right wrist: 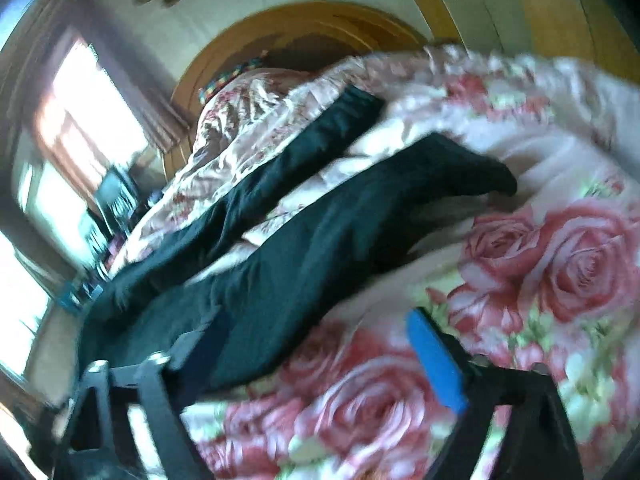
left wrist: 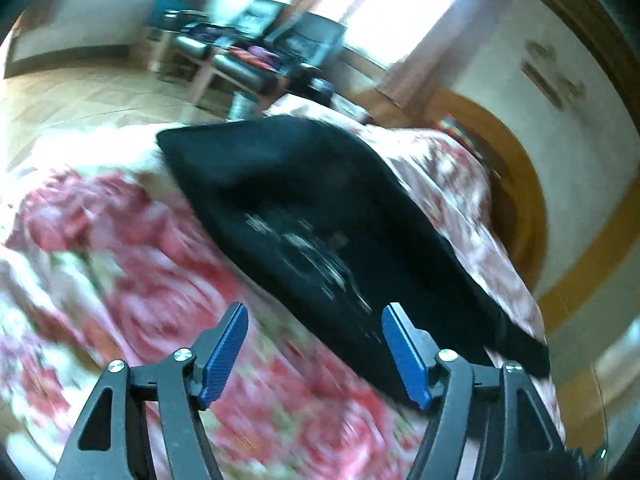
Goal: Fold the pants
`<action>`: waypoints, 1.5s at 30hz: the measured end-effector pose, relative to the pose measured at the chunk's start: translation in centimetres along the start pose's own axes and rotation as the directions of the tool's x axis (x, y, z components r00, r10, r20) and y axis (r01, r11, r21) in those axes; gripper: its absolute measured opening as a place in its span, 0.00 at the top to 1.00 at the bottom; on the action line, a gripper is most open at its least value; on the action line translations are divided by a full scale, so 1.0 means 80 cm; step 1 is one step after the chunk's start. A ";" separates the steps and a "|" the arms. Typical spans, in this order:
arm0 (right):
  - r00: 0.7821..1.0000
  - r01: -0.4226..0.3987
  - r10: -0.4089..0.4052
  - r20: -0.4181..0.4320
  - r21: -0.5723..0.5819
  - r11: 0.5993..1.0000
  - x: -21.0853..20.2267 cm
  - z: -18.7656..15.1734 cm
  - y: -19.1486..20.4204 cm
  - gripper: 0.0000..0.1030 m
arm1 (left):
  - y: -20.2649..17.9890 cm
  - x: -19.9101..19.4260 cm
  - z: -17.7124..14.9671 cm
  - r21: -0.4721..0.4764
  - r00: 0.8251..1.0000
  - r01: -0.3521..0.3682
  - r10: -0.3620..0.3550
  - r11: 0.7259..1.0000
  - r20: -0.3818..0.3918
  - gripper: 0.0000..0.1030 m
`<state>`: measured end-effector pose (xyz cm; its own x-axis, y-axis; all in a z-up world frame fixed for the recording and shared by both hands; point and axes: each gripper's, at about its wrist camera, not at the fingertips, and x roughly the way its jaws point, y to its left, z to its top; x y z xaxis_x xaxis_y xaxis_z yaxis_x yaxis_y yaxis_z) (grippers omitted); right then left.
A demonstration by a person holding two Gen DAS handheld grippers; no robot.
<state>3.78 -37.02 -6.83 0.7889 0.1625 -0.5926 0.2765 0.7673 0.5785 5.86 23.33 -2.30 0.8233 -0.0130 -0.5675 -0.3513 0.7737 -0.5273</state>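
1. The pants lie spread on the bed, on a rose-printed cover. Both legs are laid out and not yet stacked on each other.

2. Long axis: in the right wrist view the two legs run side by side from the waist end, close to the gripper at lower left, away toward the headboard. A strip of cover shows between the legs, so they are apart along most of their length. The nearer leg ends in a curled cuff; the farther leg ends near the pillow end of the bed.

3. Left gripper: its jaws stand spread and hold nothing. The broad waist part of the pants lies straight ahead of it and a little to the right, with the right fingertip over the dark cloth edge. Whether it touches the cloth cannot be told because of blur.

4. Right gripper: its jaws stand spread and hold nothing. The left finger is over the dark cloth near the waist, and the right finger is over bare cover. The picture is blurred, so contact cannot be judged.

5. Judgement: both grippers are at the waist end, near the foot-side edge of the bed. The next move probably turns on the gap between the legs: one leg must be carried sideways across the long axis onto the other. The right gripper looks nearer to the near leg.
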 end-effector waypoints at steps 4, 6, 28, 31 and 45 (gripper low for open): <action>0.996 -0.083 0.087 -0.018 0.184 0.980 0.028 0.015 -0.034 0.39 | 0.020 0.022 0.027 -0.061 0.999 -0.043 0.043 0.997 0.012 0.35; 0.992 -0.122 0.127 -0.003 0.255 0.959 0.038 0.019 -0.045 0.44 | 0.030 0.030 0.037 -0.073 0.998 -0.056 0.057 0.996 0.014 0.35; 0.996 -0.086 0.083 0.029 0.089 0.992 0.033 0.045 -0.016 0.92 | 0.014 0.029 0.074 0.000 0.999 -0.010 0.010 1.000 0.040 0.93; 0.992 -0.109 0.105 0.073 0.054 0.993 -0.001 0.044 -0.006 0.93 | 0.010 -0.009 0.075 -0.017 0.997 0.042 -0.041 0.999 0.072 0.94; 1.000 0.009 -0.009 -0.015 0.032 0.999 -0.042 -0.011 -0.067 0.88 | 0.050 -0.029 0.015 0.054 0.999 -0.045 0.046 0.998 -0.013 0.89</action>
<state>-0.84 -41.14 -8.41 0.7783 0.1646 -0.6059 0.3014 0.7485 0.5906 3.07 27.19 -2.32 0.8003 0.0140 -0.5995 -0.3633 0.8066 -0.4662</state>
